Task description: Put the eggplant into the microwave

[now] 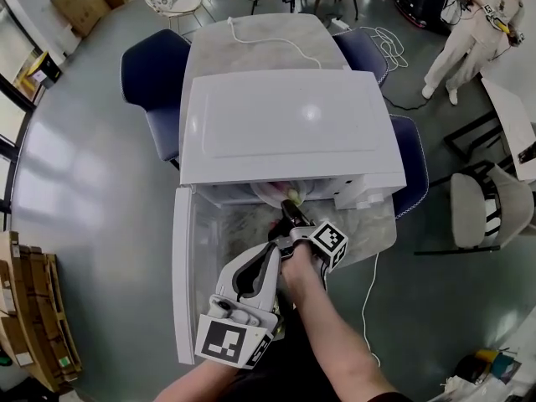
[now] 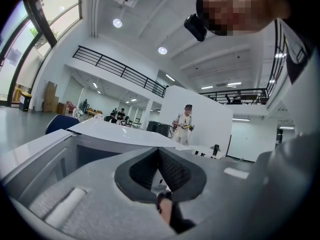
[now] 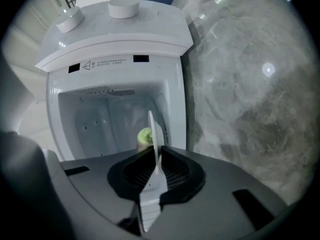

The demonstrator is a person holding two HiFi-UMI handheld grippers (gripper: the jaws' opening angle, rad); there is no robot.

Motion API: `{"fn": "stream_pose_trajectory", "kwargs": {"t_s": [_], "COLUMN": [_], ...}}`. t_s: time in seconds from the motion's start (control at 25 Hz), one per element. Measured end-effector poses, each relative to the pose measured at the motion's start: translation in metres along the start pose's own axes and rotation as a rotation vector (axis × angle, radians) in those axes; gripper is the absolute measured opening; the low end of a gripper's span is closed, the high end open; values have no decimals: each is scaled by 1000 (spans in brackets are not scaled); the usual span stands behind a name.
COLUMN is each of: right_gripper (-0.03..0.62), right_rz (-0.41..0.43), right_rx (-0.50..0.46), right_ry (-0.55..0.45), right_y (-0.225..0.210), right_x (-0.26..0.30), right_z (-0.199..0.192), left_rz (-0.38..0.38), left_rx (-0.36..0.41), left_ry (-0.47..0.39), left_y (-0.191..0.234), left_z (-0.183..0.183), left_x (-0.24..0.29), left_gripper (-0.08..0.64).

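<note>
Right gripper view: my right tool has its jaws nearly together, pinching the eggplant. Only its green cap shows past the tips, at the mouth of the microwave cavity, not yet set down. The tool points straight in, I judge to clear the frame. My left tool is pressed together and empty, low beside it. The door is swung out left, off my path. Around: marble worktop, white cord, navy chairs, and a person well apart.

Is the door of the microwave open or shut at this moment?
Open. In the head view the microwave door stands swung out leftward; the right gripper view looks straight into the cavity.
</note>
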State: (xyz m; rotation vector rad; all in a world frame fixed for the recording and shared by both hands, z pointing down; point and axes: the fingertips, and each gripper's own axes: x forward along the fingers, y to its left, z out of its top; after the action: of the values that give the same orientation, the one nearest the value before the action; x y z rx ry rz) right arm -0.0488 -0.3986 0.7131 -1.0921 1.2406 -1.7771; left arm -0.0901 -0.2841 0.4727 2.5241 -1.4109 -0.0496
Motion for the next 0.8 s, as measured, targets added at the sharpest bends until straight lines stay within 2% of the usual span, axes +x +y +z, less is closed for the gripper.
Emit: {"fn": "stream_pose_trajectory", "kwargs": {"t_s": [0.28, 0.36, 0.48, 0.72, 0.76, 0.8], "right_gripper": [28, 82, 108, 121, 116, 84], "right_rz": [50, 75, 92, 36, 26, 20], "right_rx": [-53, -73, -114, -158, -158, -159], "right_ry": [22, 40, 66, 66, 61, 60], "right_y": [5, 7, 8, 0, -2, -3], "right_x": [16, 18, 18, -6, -8, -9], "right_z": [-2, -6, -10, -7, -4, -1], "left_rz": [10, 14, 17, 1, -1, -4], "left_rx": [2, 2, 3, -3, -4, -5], "left_ry": [5, 3, 4, 6, 5, 5], "left_y": [4, 6, 9, 5, 4, 3], "left_z": [-1, -1, -2, -2, -1, 0], "left_x": [0, -1, 0, 1, 2, 2], "left_gripper": [9, 9, 9, 9, 9, 9]}}
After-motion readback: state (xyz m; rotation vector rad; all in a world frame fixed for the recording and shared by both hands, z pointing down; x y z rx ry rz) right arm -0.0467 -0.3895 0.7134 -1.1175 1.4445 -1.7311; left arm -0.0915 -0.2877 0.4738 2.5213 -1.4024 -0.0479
